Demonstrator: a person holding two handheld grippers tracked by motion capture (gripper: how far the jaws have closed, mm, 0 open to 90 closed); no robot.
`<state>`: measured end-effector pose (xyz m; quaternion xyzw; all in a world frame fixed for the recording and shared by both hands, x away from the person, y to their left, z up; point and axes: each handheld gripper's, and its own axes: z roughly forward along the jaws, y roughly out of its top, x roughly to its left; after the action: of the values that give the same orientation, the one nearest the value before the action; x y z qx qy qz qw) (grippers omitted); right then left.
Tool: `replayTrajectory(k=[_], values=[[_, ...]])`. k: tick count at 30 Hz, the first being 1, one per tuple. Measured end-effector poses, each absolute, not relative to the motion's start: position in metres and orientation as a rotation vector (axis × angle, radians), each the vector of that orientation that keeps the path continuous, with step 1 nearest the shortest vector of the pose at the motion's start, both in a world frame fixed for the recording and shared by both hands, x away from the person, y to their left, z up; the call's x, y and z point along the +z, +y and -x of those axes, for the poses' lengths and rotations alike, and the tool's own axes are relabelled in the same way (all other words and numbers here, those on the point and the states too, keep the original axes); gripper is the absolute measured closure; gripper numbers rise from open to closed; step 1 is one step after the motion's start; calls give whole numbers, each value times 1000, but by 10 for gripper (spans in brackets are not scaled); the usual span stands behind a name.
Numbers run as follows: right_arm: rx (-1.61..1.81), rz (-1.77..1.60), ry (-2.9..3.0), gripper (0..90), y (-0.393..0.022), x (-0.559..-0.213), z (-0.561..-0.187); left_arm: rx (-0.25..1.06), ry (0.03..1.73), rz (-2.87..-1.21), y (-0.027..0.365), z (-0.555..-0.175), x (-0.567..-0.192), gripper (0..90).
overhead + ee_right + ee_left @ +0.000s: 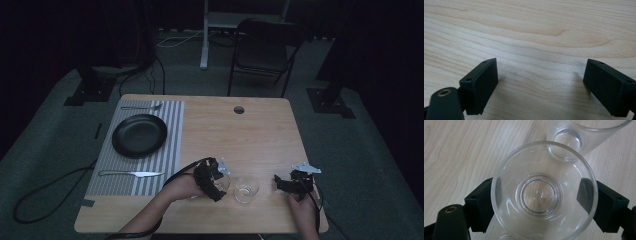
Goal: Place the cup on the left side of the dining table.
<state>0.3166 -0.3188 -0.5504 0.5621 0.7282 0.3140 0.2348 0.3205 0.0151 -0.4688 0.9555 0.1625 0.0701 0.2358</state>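
In the high view, two grippers are seen at the lower centre of the frame, each held in a hand coming in from the bottom edge. The left gripper (pixel 216 181) sits against a clear glass tumbler (pixel 223 181) that is hard to make out there, and a second glass tumbler (pixel 246 189) stands just to its right. The right gripper (pixel 286 184) is held further right, apart from both glasses.

What is faint from above is made plain in the left gripper view: the first tumbler (pixel 544 190) is looked into from above, its thick base at the centre of the frame, and a black jaw is pressed against each side of its wall, so the jaws are clamped on it. The second tumbler (pixel 576 137) is seen at the upper right, just beside the first. The rim of another glass is barely visible at the bottom edge.

In the right gripper view, the jaws are spread wide apart over bare pale wood, with nothing between them.

The tabletop (pixel 250 135) is light wood with a round cable hole (pixel 239 109) near its far edge. At the left of the frame a grey striped placemat (pixel 165 165) carries a black plate (pixel 139 135), a fork (pixel 142 107) beyond it and a knife (pixel 131 173) nearer. The room is dim, with grey carpet, a black folding chair (pixel 265 50) behind the table, and cables on the floor.
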Motion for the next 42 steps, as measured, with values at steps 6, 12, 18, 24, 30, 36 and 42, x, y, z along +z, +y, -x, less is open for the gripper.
replayTrajectory(k=[6, 12, 18, 24, 30, 36, 42], values=[[861, -1543, 1999, 120, -319, -550, -317, 200, 469, -2590, 18, -322, -465, 182], [862, -1543, 1998, 120, -319, -550, -317, 225, 494, -2590, 19, -325, -464, 183], [862, -1543, 1998, 121, -319, -550, -317, 248, 515, -2581, 19, -326, -462, 183], [862, -1543, 1998, 120, -319, -550, -317, 251, 522, -2578, 18, -330, -458, 183], [862, -1543, 1998, 121, -319, -550, -317, 262, 548, -2565, 18, -334, -455, 183], [862, -1543, 1998, 121, -319, -550, -317, 281, 567, -2550, 21, -338, -451, 183], [862, -1543, 1998, 121, -319, -550, -317, 295, 600, -2536, 26, -345, -447, 183]])
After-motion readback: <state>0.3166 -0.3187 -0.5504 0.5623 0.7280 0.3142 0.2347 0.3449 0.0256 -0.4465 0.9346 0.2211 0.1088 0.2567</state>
